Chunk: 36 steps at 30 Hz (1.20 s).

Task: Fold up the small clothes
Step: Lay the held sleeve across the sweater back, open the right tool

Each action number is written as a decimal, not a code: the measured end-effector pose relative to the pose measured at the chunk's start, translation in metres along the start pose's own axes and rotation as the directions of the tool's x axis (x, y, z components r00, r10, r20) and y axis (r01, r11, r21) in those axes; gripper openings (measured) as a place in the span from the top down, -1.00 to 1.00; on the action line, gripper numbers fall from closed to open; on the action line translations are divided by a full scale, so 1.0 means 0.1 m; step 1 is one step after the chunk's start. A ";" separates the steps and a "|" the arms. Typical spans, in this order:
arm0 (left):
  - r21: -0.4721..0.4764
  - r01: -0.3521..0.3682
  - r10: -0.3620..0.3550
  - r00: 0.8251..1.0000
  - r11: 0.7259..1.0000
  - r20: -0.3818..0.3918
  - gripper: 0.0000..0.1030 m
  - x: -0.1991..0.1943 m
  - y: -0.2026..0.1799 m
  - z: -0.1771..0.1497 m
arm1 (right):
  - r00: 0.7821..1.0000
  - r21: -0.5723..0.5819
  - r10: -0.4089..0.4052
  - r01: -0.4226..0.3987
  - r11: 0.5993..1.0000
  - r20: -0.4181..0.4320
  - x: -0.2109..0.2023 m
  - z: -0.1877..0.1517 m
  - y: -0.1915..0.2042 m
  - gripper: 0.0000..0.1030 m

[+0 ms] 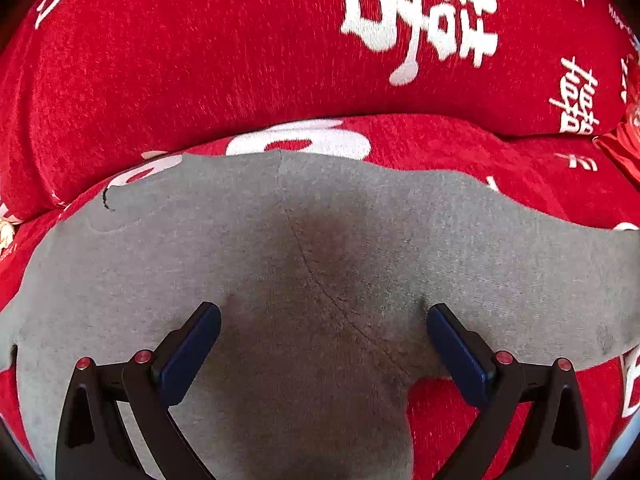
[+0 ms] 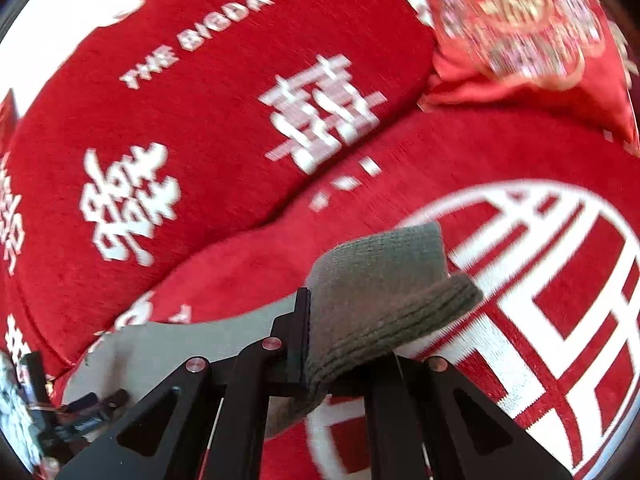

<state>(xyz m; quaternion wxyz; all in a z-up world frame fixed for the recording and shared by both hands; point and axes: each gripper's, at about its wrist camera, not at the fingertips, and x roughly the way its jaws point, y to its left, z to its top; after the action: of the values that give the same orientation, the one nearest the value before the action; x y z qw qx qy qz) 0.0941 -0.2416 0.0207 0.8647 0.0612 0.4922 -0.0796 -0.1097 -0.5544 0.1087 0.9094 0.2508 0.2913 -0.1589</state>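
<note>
Grey garment [image 1: 320,264]: spread flat on red sofa cover [image 1: 180,80], filling the left wrist view from 3 to 9 o'clock. Left gripper [image 1: 324,340]: jaws released, spread wide, fingertips on the cloth. Right gripper [image 2: 320,344]: clenched on the garment's ribbed edge [image 2: 392,300], which sticks out towards 1 o'clock. Embroidered cushion [image 2: 520,20]: 1 o'clock, right wrist view.
</note>
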 end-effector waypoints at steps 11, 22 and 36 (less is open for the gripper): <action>-0.071 0.006 -0.004 1.000 0.997 0.027 -1.00 -0.29 0.76 -0.17 | 0.993 -0.229 0.095 -0.076 0.970 0.071 -0.56 0.19 1.50 0.88; -0.162 0.001 0.002 1.000 0.987 0.020 -1.00 -0.51 1.72 -0.54 | 0.990 -0.409 0.137 -0.115 0.905 0.026 -0.50 -0.32 3.11 0.89; -0.318 0.018 -0.008 0.999 0.948 0.032 -1.00 -0.70 2.92 -0.82 | 0.997 -0.577 0.052 -0.073 0.813 -0.053 0.14 -1.43 4.54 0.89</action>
<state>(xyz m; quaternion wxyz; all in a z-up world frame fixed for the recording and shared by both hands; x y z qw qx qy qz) 0.0479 0.0646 0.0471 0.8701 -0.0834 0.4857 -0.0059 0.0346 -0.1038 0.1639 0.9421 -0.0253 0.3333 -0.0287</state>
